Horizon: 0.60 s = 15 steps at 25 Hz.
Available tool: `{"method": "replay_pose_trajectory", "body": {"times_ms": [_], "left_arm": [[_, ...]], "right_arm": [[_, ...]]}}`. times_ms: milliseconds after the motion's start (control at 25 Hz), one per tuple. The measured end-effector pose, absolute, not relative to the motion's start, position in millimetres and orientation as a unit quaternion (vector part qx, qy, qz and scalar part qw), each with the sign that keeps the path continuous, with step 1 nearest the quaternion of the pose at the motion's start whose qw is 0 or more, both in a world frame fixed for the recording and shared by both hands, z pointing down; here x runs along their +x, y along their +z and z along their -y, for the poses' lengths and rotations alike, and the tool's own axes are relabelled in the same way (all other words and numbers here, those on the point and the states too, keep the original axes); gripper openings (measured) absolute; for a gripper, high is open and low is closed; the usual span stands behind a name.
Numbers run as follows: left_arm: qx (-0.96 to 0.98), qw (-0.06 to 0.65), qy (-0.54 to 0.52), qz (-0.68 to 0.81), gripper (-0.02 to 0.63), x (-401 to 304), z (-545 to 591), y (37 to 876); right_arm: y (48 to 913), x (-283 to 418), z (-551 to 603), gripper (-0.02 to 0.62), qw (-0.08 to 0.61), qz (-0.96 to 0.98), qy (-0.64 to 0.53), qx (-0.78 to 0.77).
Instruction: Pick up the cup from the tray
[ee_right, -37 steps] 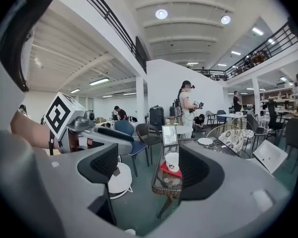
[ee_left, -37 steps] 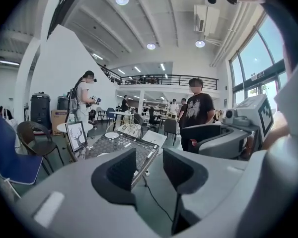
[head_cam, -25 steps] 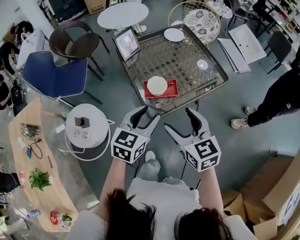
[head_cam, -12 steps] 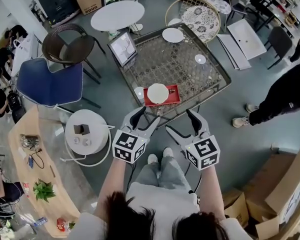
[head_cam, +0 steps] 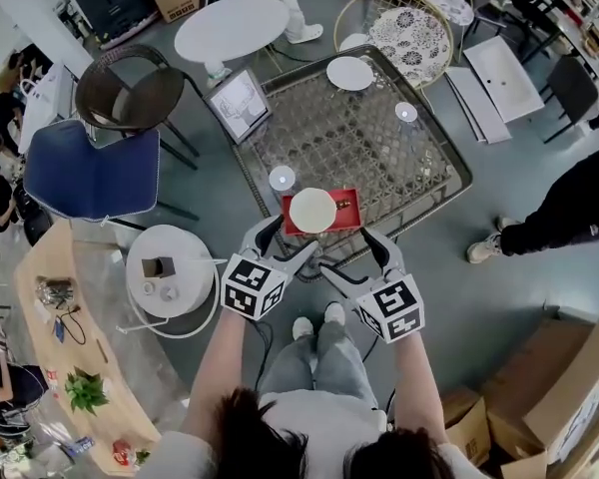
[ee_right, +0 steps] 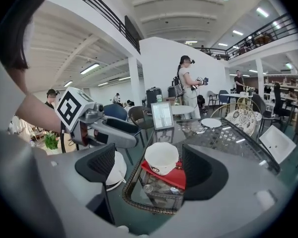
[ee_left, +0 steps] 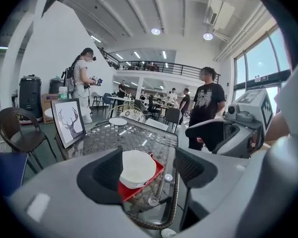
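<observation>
Square glass-topped bench with wicker rim [head_cam: 379, 158] carries a framed deer picture [head_cam: 239, 103] propped at its left corner and a white round plate [head_cam: 350, 73] near the far corner. Blue fabric chair [head_cam: 90, 173] and dark round wicker chair [head_cam: 128, 93] stand left of it. Brown cardboard boxes [head_cam: 569, 387] sit on the floor at lower right.

no readable text, print on the cup [ee_right: 161, 158] too small to read

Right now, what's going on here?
A person holds a gripper in each hand. The left gripper and right gripper are side by side at the near edge of the glass table, both pointed at the white cup standing on the red tray. Both are open and short of the cup. The right gripper's jaws have just been opening, with nothing between them. The cup is not yet picked up.
</observation>
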<state>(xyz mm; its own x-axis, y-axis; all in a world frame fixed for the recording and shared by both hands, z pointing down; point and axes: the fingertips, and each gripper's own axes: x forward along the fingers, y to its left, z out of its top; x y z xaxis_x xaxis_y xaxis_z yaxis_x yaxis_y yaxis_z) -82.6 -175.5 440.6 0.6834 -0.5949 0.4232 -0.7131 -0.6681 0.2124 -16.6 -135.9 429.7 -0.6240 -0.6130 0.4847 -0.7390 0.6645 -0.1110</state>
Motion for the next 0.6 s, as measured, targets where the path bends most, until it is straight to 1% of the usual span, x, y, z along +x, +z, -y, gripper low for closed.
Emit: {"method": "replay_pose_trajectory", "body": {"times_ms": [160, 320, 520, 600], "left_arm": [[0.898, 0.198, 0.17, 0.354, 0.316, -85.3, 196.5, 468.2], [0.905, 0.198, 0.152, 0.344, 0.316, -82.3, 215.9, 487.0], [0.924, 0.188, 0.121, 0.309, 0.315, -87.7, 244.9, 499.0], [0.933, 0.196, 0.117, 0.277, 0.331, -88.5, 254.2, 505.3]], "right_arm": [[468.5, -17.8, 151.8, 0.434, 0.221, 0.885, 0.172, 0.373], [508.7, -13.1, 170.9, 0.434, 0.226, 0.877, 0.195, 0.377], [545.0, -20.4, 189.2, 0.441, 0.226, 0.875, 0.179, 0.389], [551.7, -26.1, 193.9, 0.449, 0.218, 0.875, 0.172, 0.398]]}}
